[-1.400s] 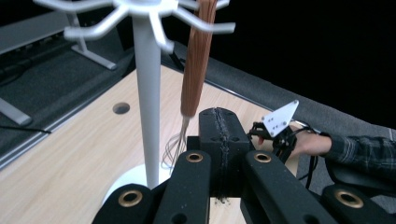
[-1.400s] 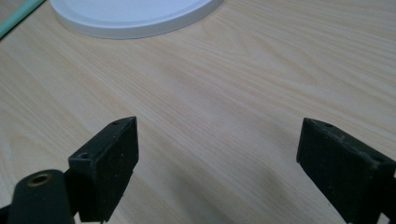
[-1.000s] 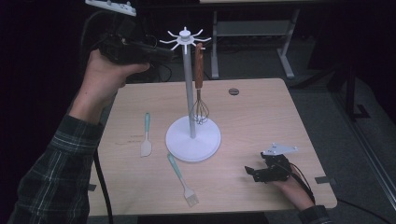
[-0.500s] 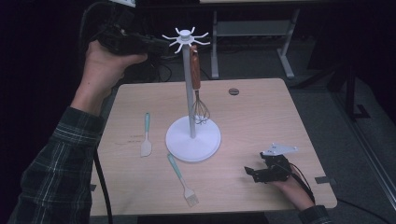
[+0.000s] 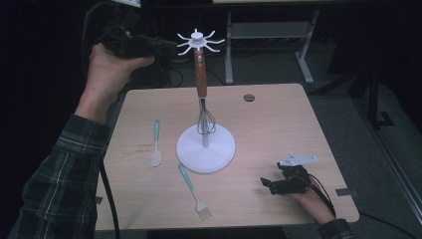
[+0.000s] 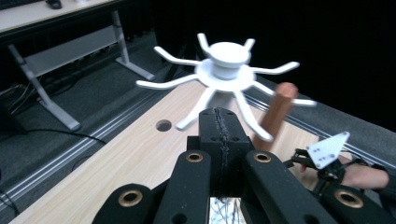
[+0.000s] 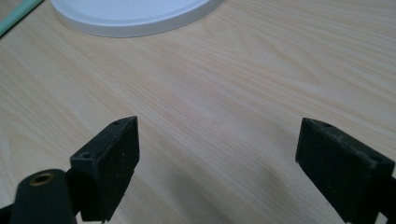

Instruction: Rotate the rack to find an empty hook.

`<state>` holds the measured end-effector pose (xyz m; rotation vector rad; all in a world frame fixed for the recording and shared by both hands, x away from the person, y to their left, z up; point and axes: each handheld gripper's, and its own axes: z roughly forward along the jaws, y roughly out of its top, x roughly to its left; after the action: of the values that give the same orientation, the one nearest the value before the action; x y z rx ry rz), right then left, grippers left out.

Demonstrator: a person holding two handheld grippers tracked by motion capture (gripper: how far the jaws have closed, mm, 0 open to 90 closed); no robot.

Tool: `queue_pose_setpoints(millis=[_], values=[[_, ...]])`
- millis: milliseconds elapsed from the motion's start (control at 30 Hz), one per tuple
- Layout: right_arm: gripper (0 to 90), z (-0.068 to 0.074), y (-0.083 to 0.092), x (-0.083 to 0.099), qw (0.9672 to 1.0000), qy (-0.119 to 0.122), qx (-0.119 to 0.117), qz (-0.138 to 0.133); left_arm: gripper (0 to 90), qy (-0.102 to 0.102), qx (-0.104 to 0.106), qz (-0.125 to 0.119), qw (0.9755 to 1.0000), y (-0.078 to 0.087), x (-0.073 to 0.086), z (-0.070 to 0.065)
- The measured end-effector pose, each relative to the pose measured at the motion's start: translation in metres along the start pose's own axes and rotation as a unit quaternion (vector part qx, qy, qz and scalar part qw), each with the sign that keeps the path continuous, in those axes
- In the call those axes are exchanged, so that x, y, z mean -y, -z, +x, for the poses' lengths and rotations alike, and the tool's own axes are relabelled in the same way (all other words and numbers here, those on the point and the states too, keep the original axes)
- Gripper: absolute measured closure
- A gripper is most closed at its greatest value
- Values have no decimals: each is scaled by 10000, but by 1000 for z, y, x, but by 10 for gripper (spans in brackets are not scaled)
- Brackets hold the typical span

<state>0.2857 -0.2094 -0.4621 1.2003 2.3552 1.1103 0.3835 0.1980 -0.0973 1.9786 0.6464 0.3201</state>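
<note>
A white stand with a crown of hooks rises from the middle of the table. A whisk with a wooden handle hangs from one hook, its wires low by the pole. My left gripper is held high at the left of the crown, shut with nothing in it. In the left gripper view the shut gripper points at the crown and the handle. My right gripper rests open at the table's front right. The right gripper stands over bare wood.
A teal spatula lies left of the stand's base. A teal brush lies in front of it. A round hole sits near the table's far edge. Metal frame legs stand on the floor beyond.
The whisk's handle has shifted a little leftward, now in front of the pole. My left hand has risen slightly beside the crown. The right gripper has kept still.
</note>
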Motion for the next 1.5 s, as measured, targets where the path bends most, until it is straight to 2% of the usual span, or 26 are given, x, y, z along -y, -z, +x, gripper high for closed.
queue_pose_setpoints(millis=[133,167,300,433,533,700,967,1500], values=[[136,0,-1,0,10000,24,1,5,899,-98,121,-6,9999,6,0,-12],[136,0,-1,0,10000,33,2,9,899,-145,206,-9,9997,8,1,-18],[136,-1,-1,0,10000,21,30,2,899,-236,296,14,9993,5,0,-29],[136,-2,-1,0,10000,41,40,4,899,-237,287,58,9993,-2,0,-31],[136,-2,-1,1,10000,37,44,8,899,-231,110,71,9996,-6,0,-27],[136,-1,-1,1,10000,6,49,32,899,-215,10,105,9997,-7,1,-21],[136,-1,-1,1,10000,45,57,44,899,-69,-144,34,9999,-6,2,-6],[136,0,-2,0,10000,46,43,39,899,73,-293,-91,9995,-14,3,13]])
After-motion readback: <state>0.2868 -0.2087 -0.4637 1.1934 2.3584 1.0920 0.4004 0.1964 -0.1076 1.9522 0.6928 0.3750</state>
